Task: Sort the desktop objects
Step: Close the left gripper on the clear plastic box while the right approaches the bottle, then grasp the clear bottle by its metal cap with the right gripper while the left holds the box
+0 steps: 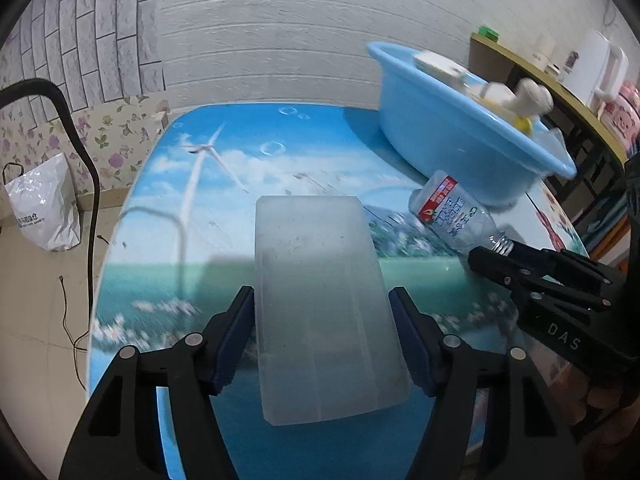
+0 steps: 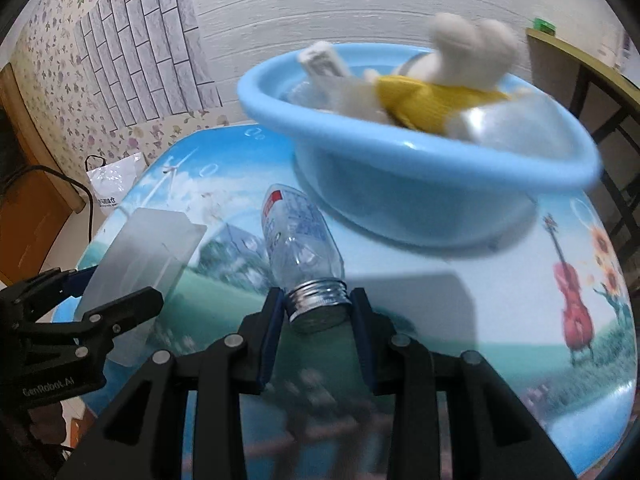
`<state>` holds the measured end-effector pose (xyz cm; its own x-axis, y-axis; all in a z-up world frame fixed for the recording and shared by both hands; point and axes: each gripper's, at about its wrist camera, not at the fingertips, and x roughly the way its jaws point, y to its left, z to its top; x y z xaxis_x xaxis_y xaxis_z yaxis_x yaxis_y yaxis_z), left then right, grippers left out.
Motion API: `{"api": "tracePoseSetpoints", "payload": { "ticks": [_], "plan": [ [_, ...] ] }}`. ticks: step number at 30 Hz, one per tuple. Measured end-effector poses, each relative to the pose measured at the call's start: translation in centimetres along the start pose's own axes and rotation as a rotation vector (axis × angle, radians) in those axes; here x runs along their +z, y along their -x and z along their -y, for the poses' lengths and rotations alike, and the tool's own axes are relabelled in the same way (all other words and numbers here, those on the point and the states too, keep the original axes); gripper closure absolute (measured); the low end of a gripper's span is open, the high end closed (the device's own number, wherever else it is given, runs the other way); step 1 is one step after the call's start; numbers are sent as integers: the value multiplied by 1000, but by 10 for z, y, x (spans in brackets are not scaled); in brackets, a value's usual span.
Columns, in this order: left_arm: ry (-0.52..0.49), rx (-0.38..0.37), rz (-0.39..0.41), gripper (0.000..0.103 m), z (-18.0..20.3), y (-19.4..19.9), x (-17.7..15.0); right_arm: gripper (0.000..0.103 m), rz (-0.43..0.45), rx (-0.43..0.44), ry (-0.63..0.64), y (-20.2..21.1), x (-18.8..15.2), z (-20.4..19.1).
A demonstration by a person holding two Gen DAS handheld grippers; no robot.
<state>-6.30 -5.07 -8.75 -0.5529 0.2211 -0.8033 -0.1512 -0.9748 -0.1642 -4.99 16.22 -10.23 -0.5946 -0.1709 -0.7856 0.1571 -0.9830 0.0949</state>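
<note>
close in, the left gripper (image 1: 322,320) is clamped on the sides of a frosted box (image 1: 320,300), held over the table (image 1: 168,240). it looks light and stiff but slick, so a grip across the middle suits. beside it the right gripper (image 2: 316,312) is clenched on the threaded neck of a bottle (image 2: 298,240): empty, thin, easily crushed, firmest at the neck. farther off, the basin (image 2: 400,184) holds a plush toy (image 2: 440,92).

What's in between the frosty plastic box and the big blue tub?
The empty water bottle, lying on its side, sits between the frosted box and the blue basin. The right wrist view shows it best.
</note>
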Motion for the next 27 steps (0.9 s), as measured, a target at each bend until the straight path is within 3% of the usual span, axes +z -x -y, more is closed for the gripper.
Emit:
{"api": "tracePoseSetpoints", "payload": {
  "ticks": [17,22,23,25,27],
  "plan": [
    [-4,68,-9,35,54,13,-30,70,38,-70,-23,49,-52,78],
    [-37,115,23,27,60,12,-37,69,44,-47,1,54,-57,79],
    [-46,125,27,27,62,12,-38,68,44,-44,9,54,-57,78],
    [-62,138,33,18,65,10,-39,46,42,-28,19,52,-59,78],
    [-66,136,41,13,66,9,-40,43,44,-11,27,51,-60,79]
  ]
}}
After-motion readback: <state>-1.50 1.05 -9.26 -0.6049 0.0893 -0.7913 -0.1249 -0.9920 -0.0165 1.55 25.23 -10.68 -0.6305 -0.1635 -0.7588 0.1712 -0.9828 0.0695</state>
